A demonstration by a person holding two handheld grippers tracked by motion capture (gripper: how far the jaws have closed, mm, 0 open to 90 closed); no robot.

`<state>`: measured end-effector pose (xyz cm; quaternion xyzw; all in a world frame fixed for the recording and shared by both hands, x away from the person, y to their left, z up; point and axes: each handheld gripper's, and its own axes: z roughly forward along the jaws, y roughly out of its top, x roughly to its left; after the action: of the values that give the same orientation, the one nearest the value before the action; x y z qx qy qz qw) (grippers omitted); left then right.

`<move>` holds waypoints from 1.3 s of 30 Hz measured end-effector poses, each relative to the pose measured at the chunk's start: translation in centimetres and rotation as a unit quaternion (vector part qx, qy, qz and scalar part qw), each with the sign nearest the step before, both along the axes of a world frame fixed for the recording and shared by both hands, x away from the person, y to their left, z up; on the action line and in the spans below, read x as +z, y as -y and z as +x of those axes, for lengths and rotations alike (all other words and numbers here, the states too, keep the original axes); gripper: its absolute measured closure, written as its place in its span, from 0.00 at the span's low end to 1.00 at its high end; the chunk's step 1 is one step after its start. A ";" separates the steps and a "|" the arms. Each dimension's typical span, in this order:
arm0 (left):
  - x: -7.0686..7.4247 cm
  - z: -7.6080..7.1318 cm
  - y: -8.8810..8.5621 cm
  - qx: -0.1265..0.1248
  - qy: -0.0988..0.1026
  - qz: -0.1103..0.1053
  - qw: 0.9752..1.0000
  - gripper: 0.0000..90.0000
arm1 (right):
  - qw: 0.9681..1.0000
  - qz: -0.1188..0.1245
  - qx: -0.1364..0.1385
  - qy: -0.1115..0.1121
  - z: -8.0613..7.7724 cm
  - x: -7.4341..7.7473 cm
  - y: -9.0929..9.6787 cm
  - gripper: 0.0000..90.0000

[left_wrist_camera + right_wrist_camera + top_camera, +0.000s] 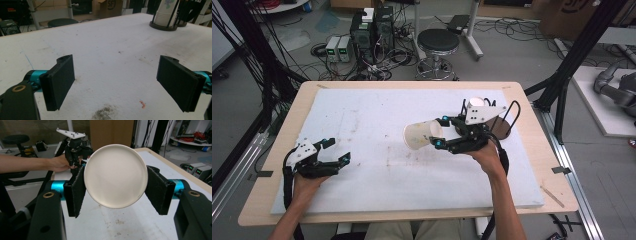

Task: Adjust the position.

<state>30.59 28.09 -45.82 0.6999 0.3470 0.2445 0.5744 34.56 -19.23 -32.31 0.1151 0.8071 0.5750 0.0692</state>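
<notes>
From the high view, the right gripper (438, 132) holds a white paper cup (422, 135) on its side above the white foam mat (377, 125) that covers the table (532, 145), the cup's mouth turned away from the hand and toward the middle of the mat; just behind that hand stands the black wire cup holder (507, 122), near the mat's far right corner. The left gripper (337, 151) rests low at the near left with its fingers spread and nothing between them. As I read it, one cup has been drawn from the holder and setting it down is what remains. In the left gripper view the two black fingers (60, 81) stand wide apart over bare, stained mat, with the stack of cups (165, 12) in its holder well away at the far right. In the right gripper view the fingers (77, 191) pinch the cup (115, 176) by its sides, its round base facing the camera. The middle of the mat lies open for placing; the table's right edge and the holder are the near limits.
</notes>
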 end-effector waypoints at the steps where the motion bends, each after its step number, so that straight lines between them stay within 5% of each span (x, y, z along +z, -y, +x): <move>1: 0.0 0.0 0.0 0.000 0.000 0.000 1.000 0.17 | 1.000 0.000 -0.002 0.002 0.0 0.0 0.0 0.42; 17: 0.1 0.0 -0.5 -0.004 -0.002 -0.013 1.000 0.16 | 1.000 -0.001 -0.001 0.001 0.2 -0.2 -0.2 0.42; 23: 1.5 -0.2 -0.8 -0.023 0.024 -0.032 0.999 0.14 | 1.000 0.001 0.002 0.003 0.1 -0.2 -0.2 0.42; 33: 4.2 0.5 -0.2 -0.120 0.046 -0.052 0.990 0.12 | 1.000 0.004 0.009 0.003 0.1 -0.1 -0.5 0.42; 39: 5.9 1.0 0.5 -0.181 0.050 -0.060 0.980 0.10 | 1.000 0.003 0.015 0.005 0.2 -0.1 -1.0 0.42</move>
<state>31.63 27.54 -39.89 0.7021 0.1996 0.1496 0.6669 34.80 -18.25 -32.46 0.1006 0.8066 0.5790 0.0643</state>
